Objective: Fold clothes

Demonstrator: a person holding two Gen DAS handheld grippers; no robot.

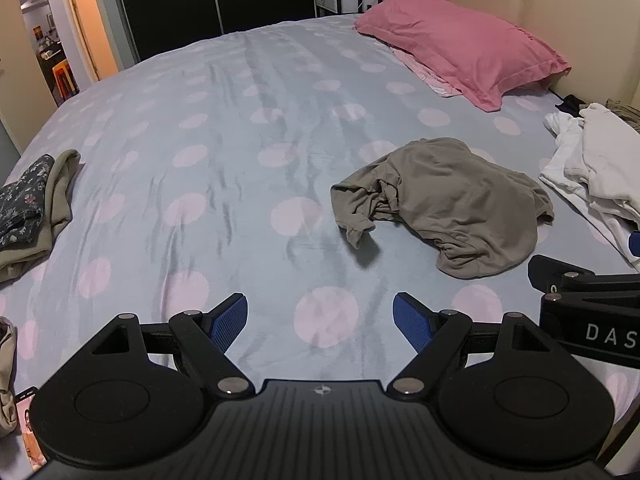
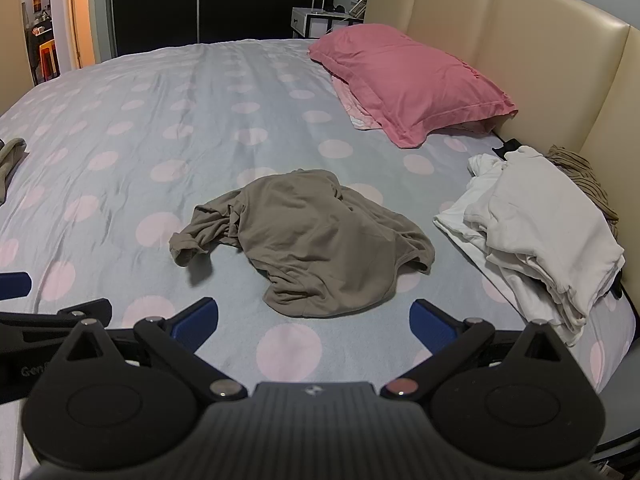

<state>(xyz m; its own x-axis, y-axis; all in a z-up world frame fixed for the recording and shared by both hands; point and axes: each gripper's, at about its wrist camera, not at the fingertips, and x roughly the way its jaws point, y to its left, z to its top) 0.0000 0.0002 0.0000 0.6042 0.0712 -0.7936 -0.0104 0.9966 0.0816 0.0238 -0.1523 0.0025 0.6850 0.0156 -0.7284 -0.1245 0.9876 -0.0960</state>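
Far left of bed (image 1: pixel 248 128): folded floral garment (image 1: pixel 24 196) and beige garment (image 1: pixel 60 192) lying stacked.
Left hand-held gripper (image 1: pixel 320 322): hovering over bare sheet, jaws gaping, gripping nothing.
Centre: crumpled taupe shirt (image 2: pixel 316 240) lying bunched, sleeve trailing left, awaiting flattening.
Right hand-held gripper (image 2: pixel 314 326): hovering just short of shirt hem, jaws gaping wide, gripping nothing.
Right: white pile (image 2: pixel 536 236) waiting near headboard (image 2: pixel 520 40); pink pillow (image 2: pixel 408 80) beyond.
Risk: pinching doubled layers or sheet, dragging shirt into tighter bunch.
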